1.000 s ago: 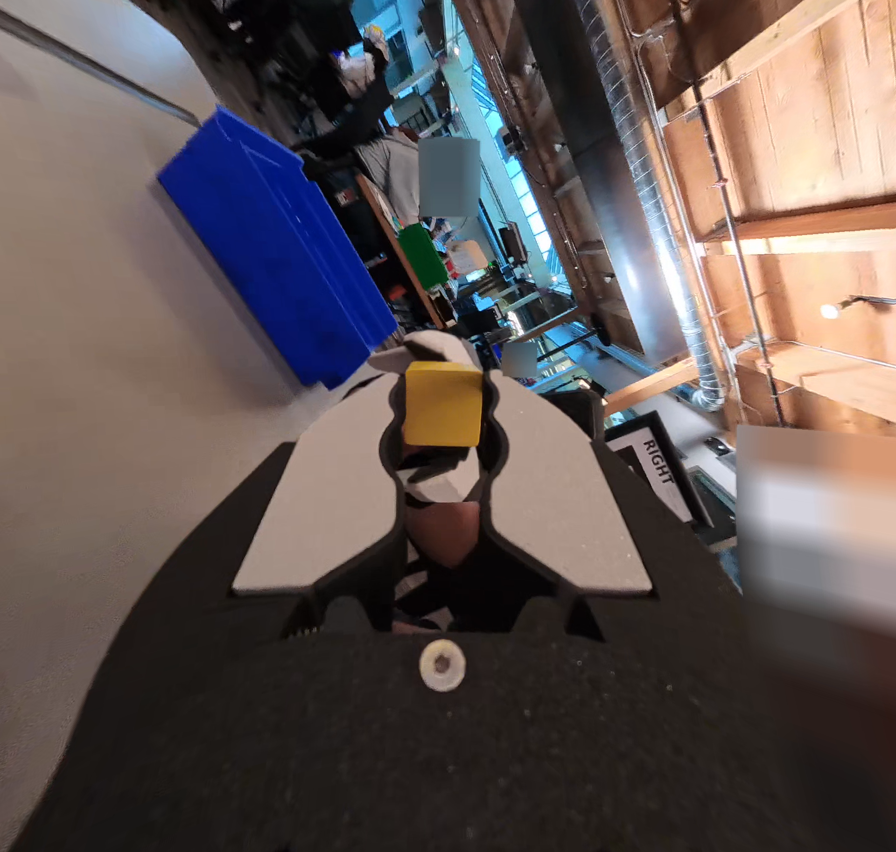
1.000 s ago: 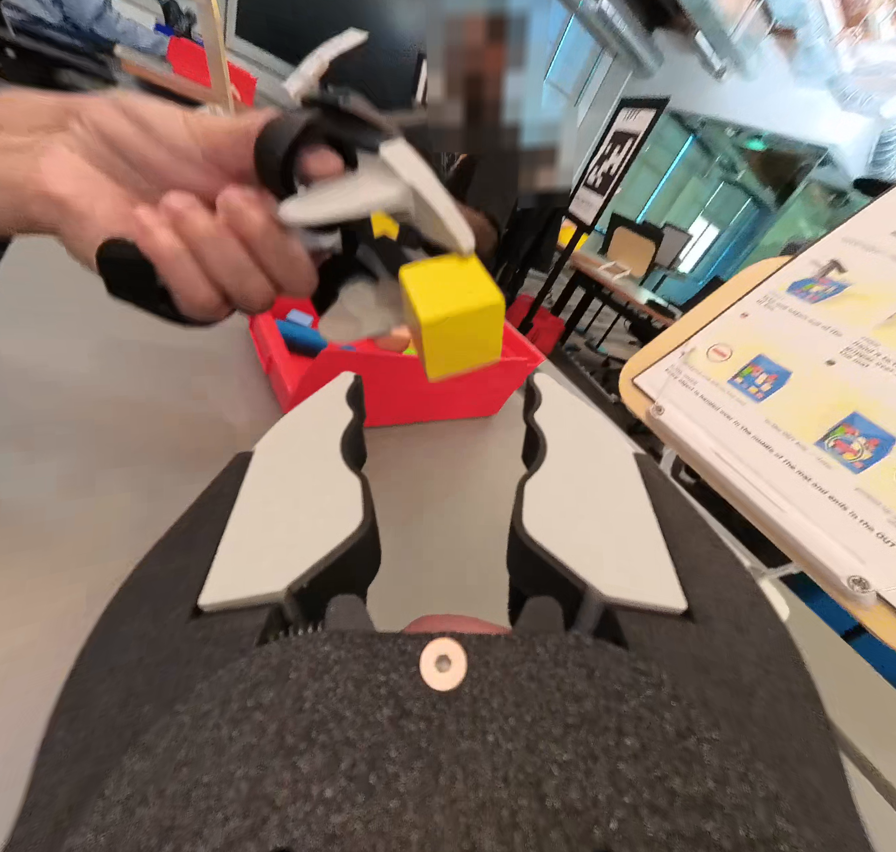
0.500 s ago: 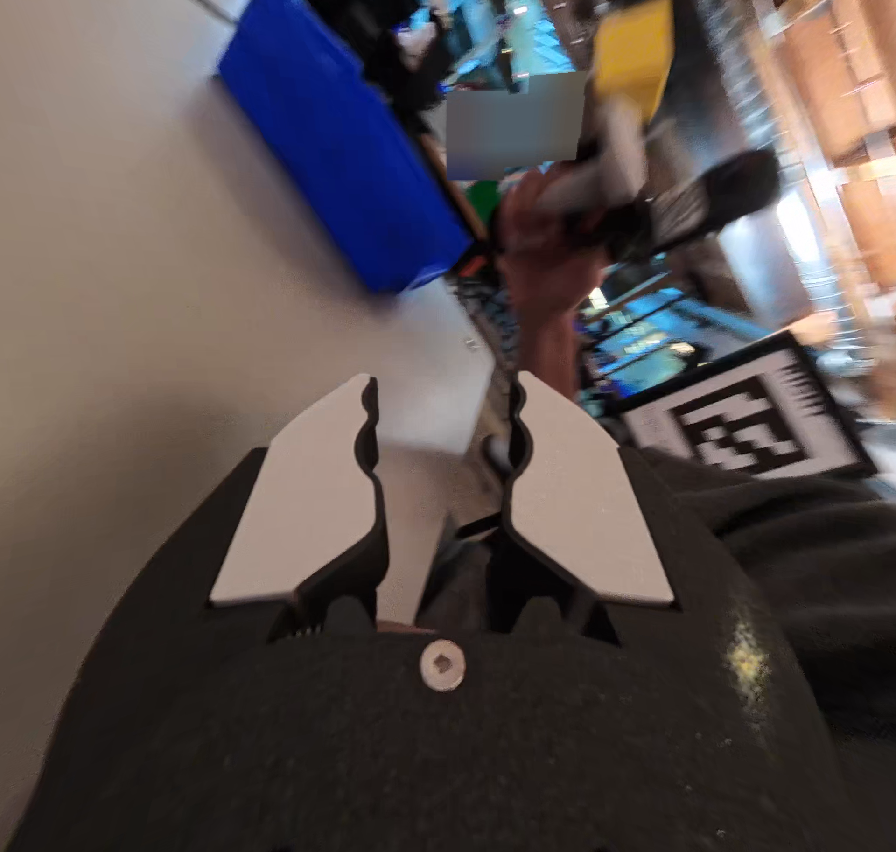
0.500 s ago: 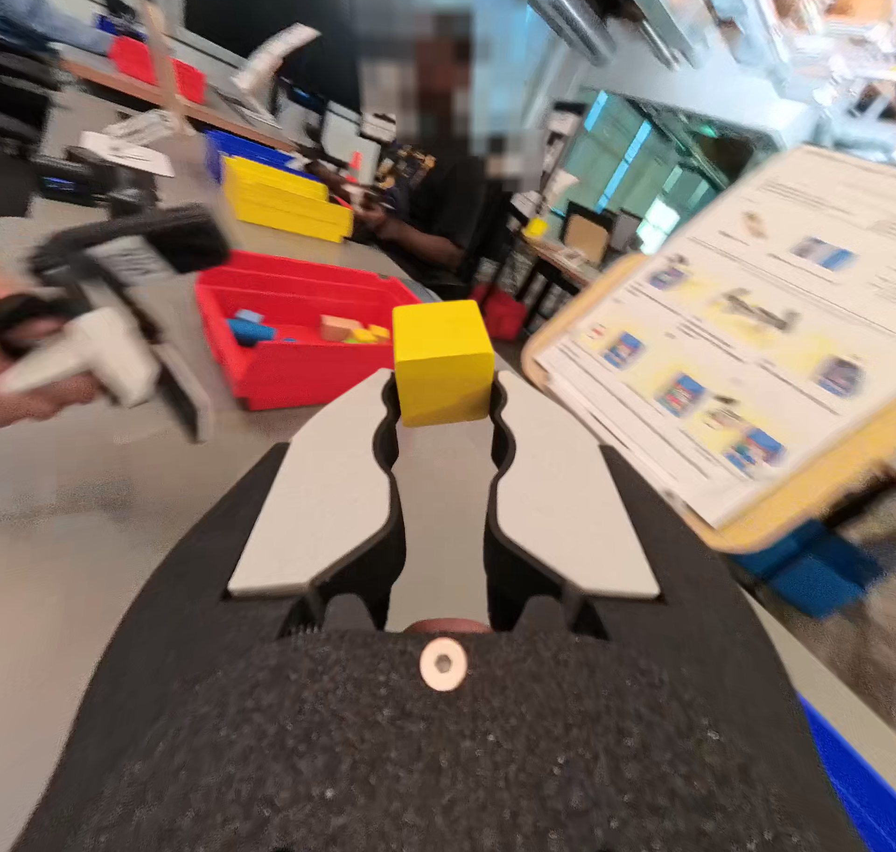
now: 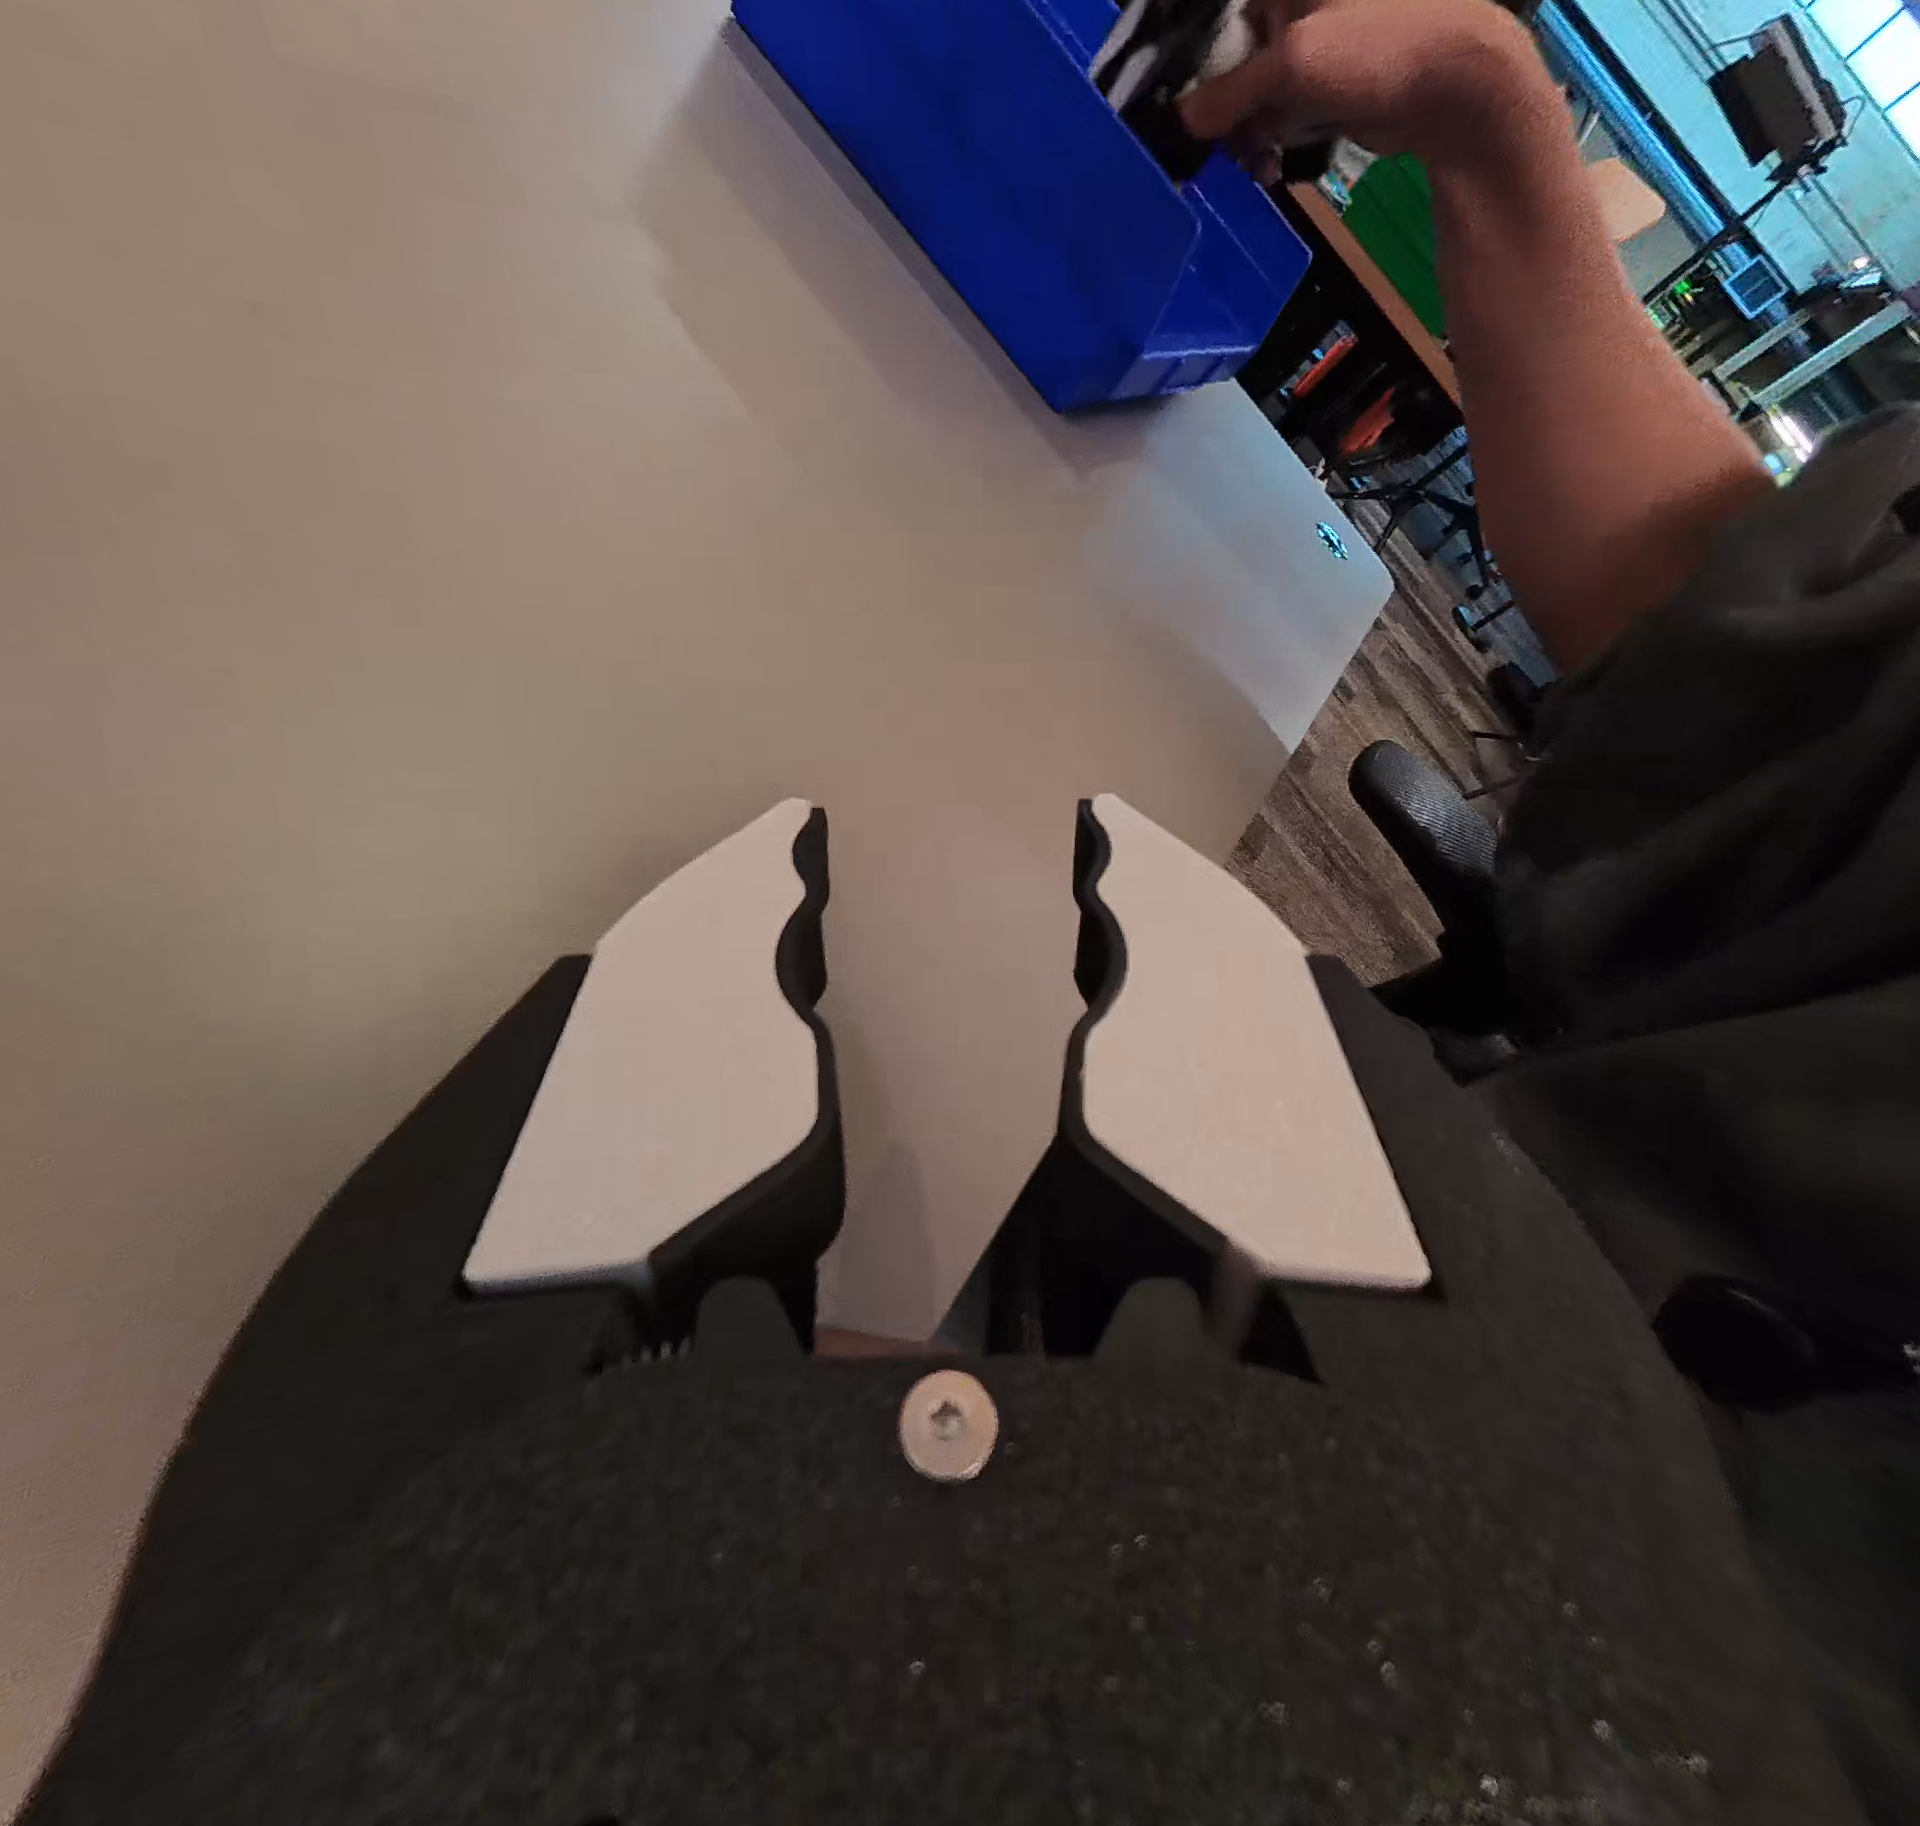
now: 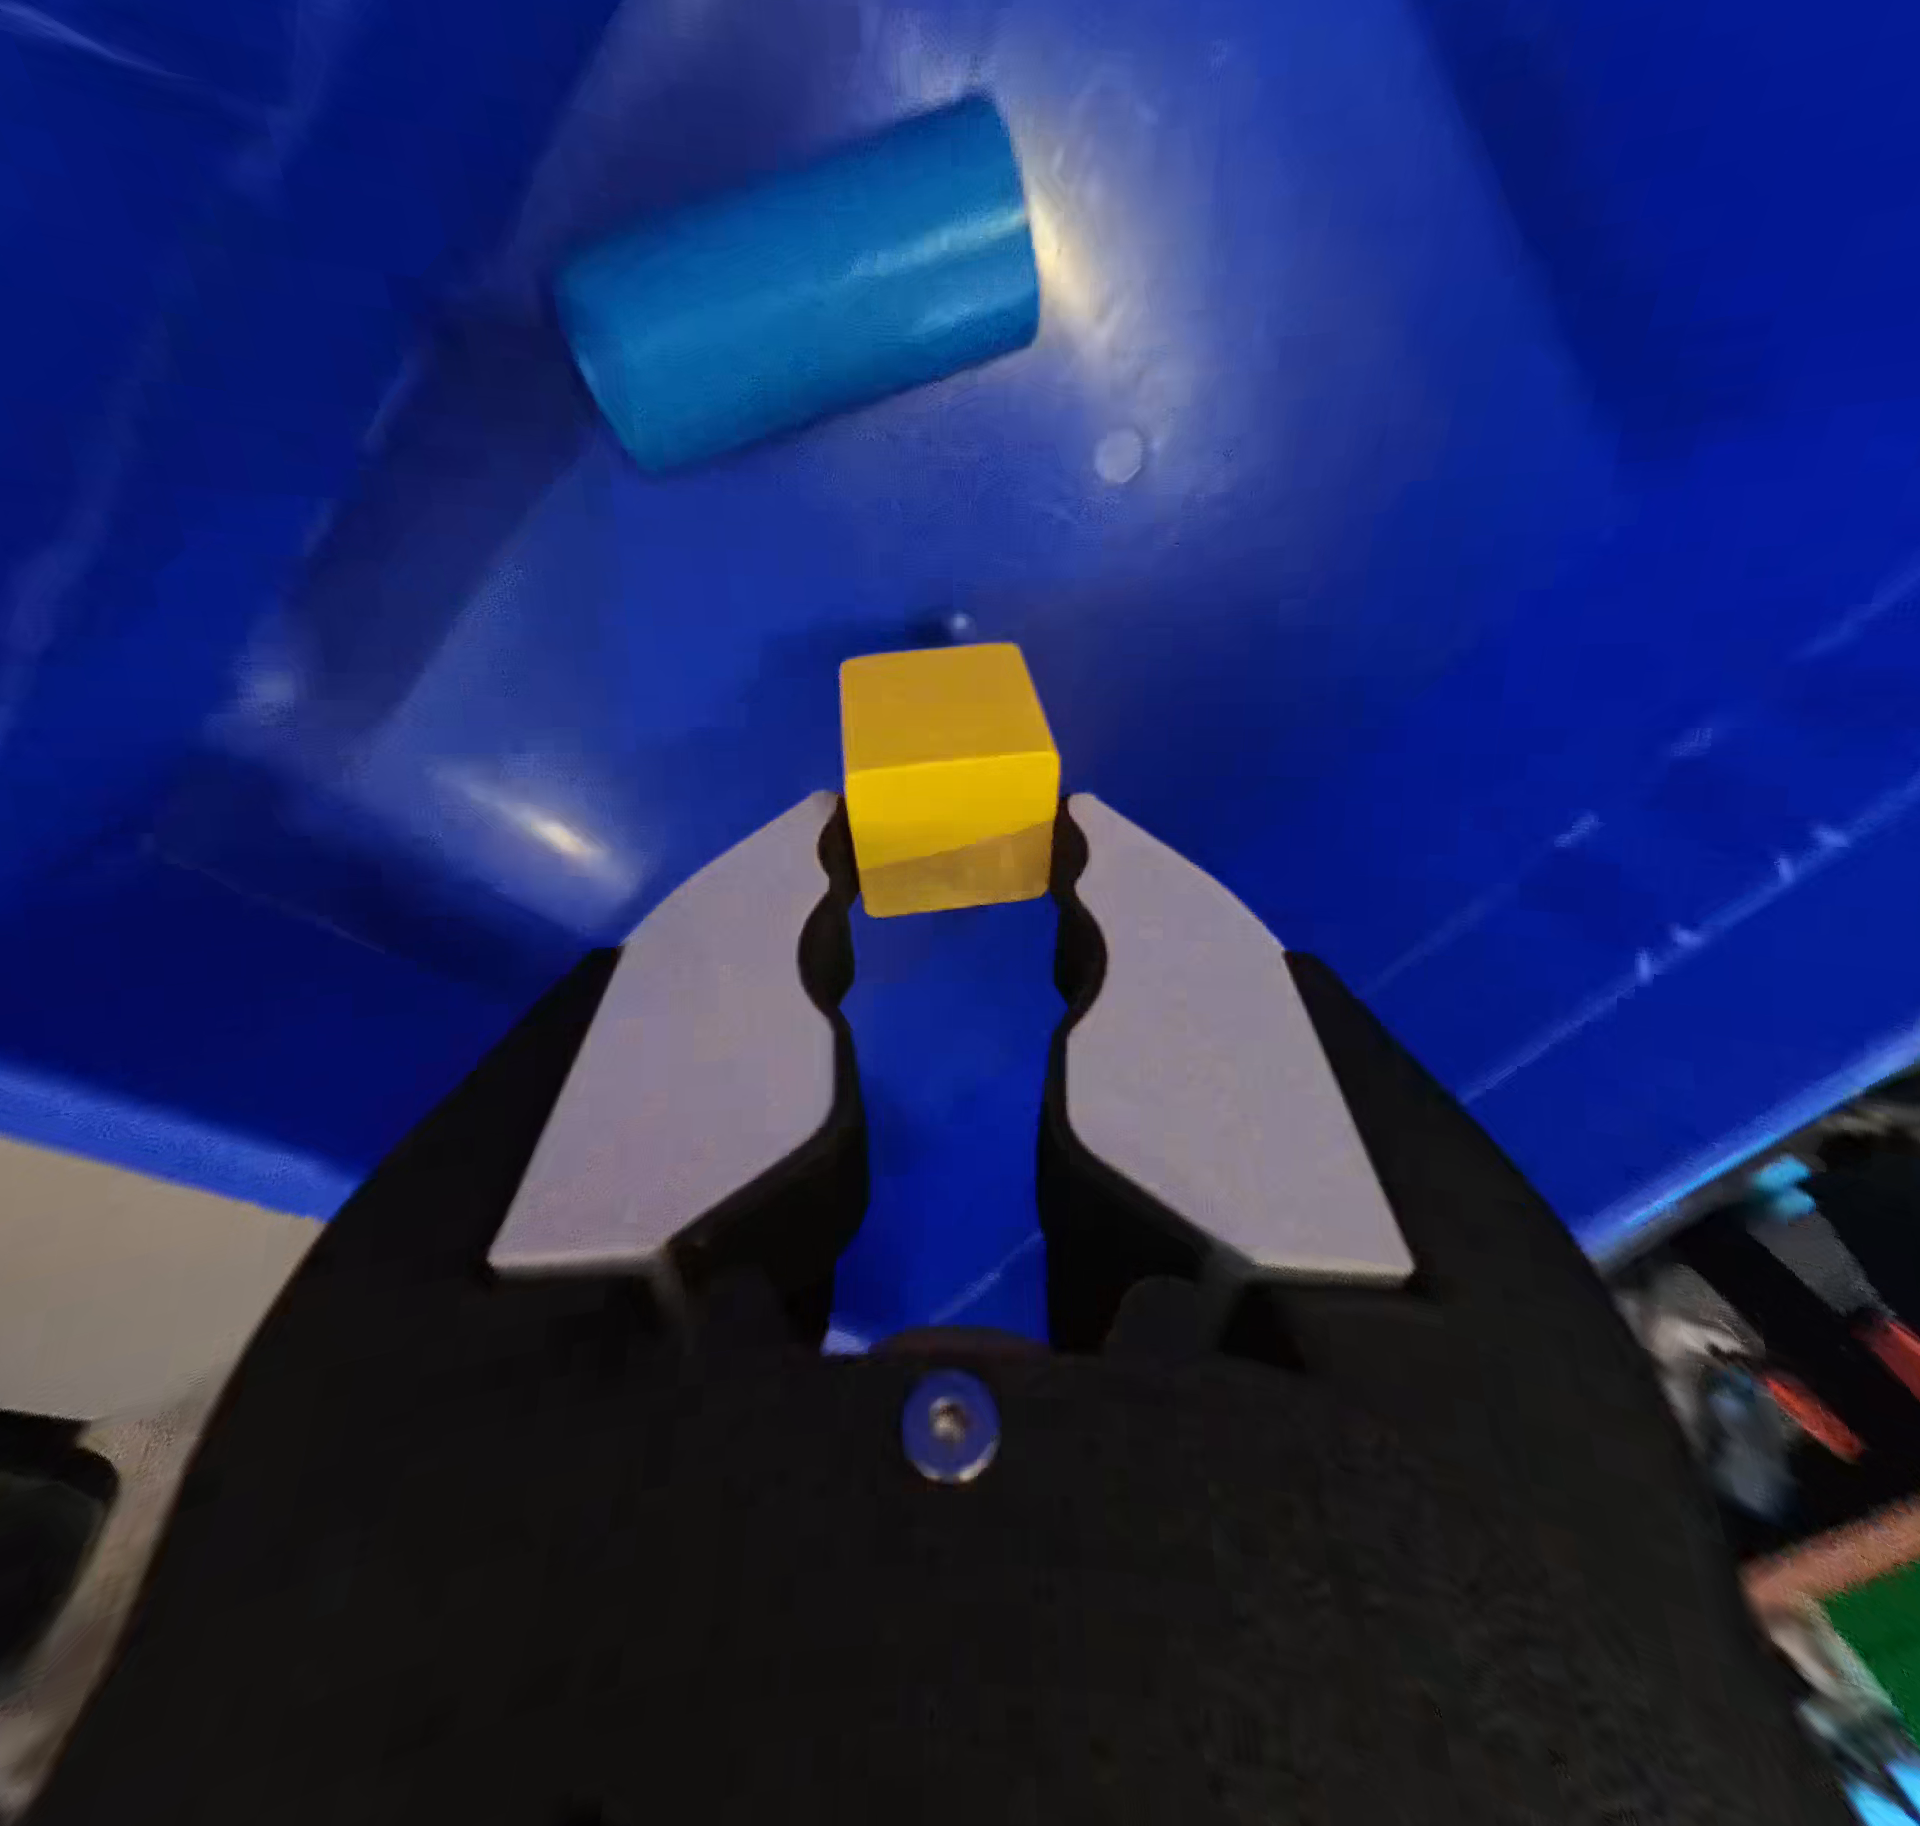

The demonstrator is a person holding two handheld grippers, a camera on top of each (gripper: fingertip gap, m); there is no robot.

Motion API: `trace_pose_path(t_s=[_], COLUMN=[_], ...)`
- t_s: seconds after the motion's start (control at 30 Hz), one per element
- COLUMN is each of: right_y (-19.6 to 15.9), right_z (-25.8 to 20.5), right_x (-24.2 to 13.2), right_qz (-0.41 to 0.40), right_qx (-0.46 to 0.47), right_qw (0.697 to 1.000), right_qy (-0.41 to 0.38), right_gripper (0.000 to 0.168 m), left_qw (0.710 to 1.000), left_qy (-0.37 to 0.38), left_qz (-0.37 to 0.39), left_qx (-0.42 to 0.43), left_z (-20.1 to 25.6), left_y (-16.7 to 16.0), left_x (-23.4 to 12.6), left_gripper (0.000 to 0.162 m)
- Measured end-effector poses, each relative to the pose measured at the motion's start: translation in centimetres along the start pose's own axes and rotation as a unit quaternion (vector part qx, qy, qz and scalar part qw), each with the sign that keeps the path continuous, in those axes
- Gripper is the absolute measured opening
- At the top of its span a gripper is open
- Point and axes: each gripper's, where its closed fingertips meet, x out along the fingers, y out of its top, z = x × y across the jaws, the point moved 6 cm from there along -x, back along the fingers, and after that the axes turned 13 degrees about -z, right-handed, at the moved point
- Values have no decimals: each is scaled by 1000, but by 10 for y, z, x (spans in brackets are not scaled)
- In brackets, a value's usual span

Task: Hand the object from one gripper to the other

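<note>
Yellow cube (image 6: 948, 777) sits pinched between the tips of our right gripper (image 6: 948, 841), which is pressed onto its two side faces; only the cube's rear portion lies between the fingertips, and its front half juts out past them. We hold it inside the blue bin (image 6: 1455, 426), above the bin's floor; we cannot tell whether it touches that floor. Blue walls rise around us on all sides in this view, so room is tight to the left and right, while the floor straight ahead of the cube is bare. A light blue cylinder (image 6: 800, 280) lies on its side farther in, well apart from the cube and a little to the left. The bin's near rim runs behind our fingers, with pale table showing beyond it at lower left.

Our left gripper (image 5: 948, 820) is spread, with nothing between its fingers, and hangs over the grey table (image 5: 416, 529). Wide bare tabletop stretches ahead and to the left of it. The table's edge runs close on the right, with floor below. The blue bin (image 5: 997, 176) stands well ahead near that edge, and the person's right hand (image 5: 1382, 41) reaches over its top. We can read no brand, label or writing on any of these things.
</note>
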Motion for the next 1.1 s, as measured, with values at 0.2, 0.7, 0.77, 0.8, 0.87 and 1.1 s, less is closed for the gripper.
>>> trace_pose_path(t_s=[0.2,0.7,0.77,0.8,0.87,1.1], right_y=[19,-47,-66,-73,-83,-81], right_z=[6,-76,-125,-147,-182,-227], right_x=[13,-92,-90,-84,-64,-36], right_qz=[-77,360,466,496,517,550], right_qx=[-19,148,156,158,175,165], right_qw=[997,921,867,847,828,809], right_qy=[10,10,81,107,129,126], right_gripper=[36,54,53,53,53,52], left_qw=[1000,993,987,982,972,908], left_qy=[7,115,157,183,233,371], left_qz=[-5,23,18,13,7,-145], left_qx=[9,31,35,33,29,127], left_z=[1,-18,-26,-32,-44,-101], left_y=[-2,5,8,11,22,90], left_x=[0,-31,-42,-49,-67,-105], left_gripper=[45,46,50,50,51,62])
